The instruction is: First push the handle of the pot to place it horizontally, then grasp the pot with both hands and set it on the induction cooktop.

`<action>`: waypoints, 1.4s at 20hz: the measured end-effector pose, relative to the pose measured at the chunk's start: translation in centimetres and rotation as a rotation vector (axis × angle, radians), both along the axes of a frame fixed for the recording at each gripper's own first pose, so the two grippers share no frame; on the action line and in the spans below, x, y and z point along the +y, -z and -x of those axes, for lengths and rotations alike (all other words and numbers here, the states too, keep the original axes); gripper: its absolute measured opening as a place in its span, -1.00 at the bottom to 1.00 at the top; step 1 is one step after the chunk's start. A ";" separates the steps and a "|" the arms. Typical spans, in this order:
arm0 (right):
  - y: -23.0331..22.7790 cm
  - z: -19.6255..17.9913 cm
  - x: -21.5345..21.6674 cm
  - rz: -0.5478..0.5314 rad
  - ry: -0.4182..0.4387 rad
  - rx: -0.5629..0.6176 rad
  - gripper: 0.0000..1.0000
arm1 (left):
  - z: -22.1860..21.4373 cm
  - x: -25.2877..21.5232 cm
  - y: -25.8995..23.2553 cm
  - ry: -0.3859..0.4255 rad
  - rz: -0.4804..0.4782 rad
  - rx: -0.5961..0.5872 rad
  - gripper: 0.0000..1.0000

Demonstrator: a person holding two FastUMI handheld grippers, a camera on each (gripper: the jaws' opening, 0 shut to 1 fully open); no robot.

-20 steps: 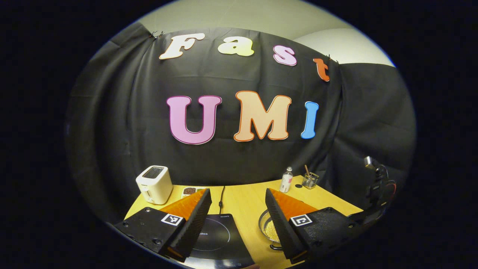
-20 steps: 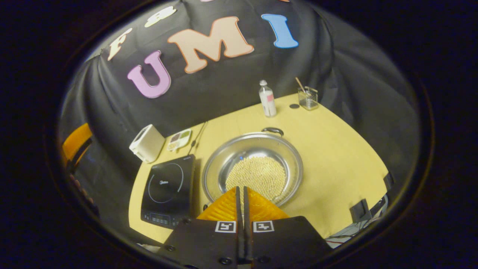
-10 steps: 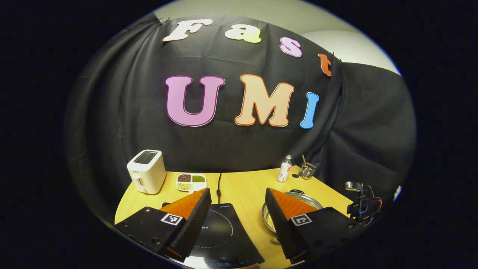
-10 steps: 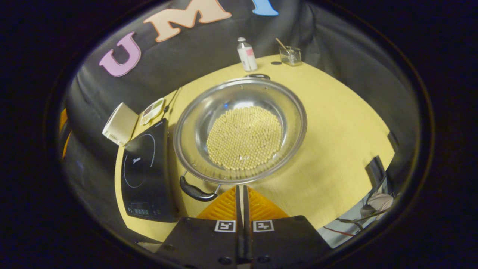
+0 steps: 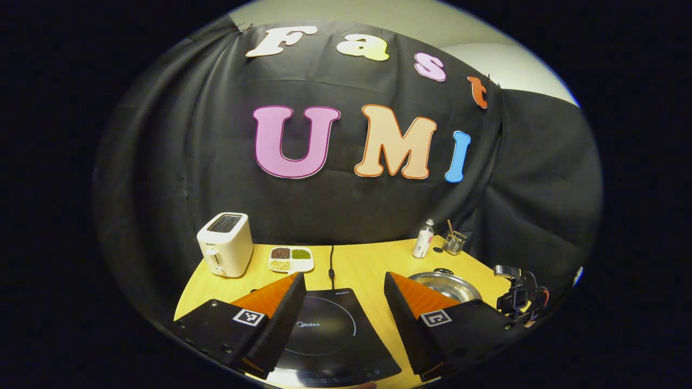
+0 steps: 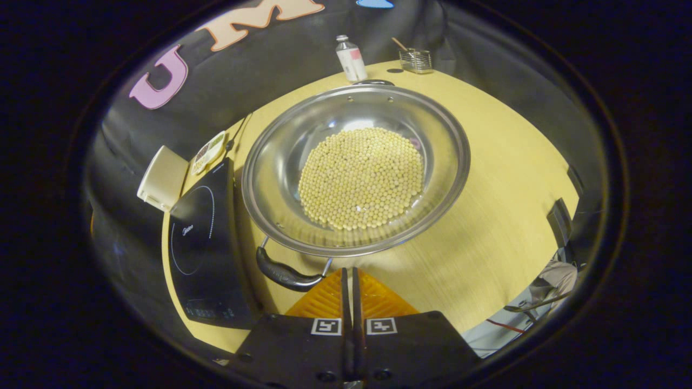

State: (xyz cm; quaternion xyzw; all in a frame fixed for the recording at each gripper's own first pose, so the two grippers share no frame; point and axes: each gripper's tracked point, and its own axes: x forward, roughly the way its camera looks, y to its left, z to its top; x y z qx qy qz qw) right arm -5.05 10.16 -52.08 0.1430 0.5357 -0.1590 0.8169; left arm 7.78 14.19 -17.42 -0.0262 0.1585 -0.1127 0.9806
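Observation:
A wide steel pot [image 6: 432, 178] holding many small yellow beads stands on the wooden table [image 6: 503, 216]. Its near black handle [image 6: 286, 274] points toward me, its far handle [image 6: 372, 82] toward the wall. My right gripper [image 6: 348, 273] is shut with nothing in it, its tips just right of the near handle. The black induction cooktop [image 6: 203, 237] lies left of the pot. In the left gripper view my left gripper [image 5: 343, 281] hangs open over the cooktop [image 5: 330, 340], with the pot [image 5: 451, 283] to its right and the other gripper [image 5: 516, 297] beyond it.
A white toaster [image 5: 226, 244] and a small divided dish of beans [image 5: 292, 259] stand at the back left, the cooktop's cord [image 5: 331, 259] beside them. A small bottle [image 5: 423, 239] and a glass holder with a stick [image 5: 454, 243] stand at the back right.
My right gripper has dropped and closed in on the pot, bringing the near handle beside its tips. The left gripper has shifted slightly, staying open above the cooktop.

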 end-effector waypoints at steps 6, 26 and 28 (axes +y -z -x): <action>0.0 -0.7 2.7 -0.032 -0.010 0.008 -0.95 | 0.2 1.7 0.5 -0.026 -0.006 0.009 0.78; 0.1 -7.8 8.6 -0.273 0.134 -0.023 -1.00 | 1.2 4.6 0.7 -0.093 -0.029 0.020 0.77; -0.7 -8.5 8.7 -0.306 0.137 -0.047 -1.00 | 1.2 4.3 0.8 -0.092 -0.026 0.027 0.78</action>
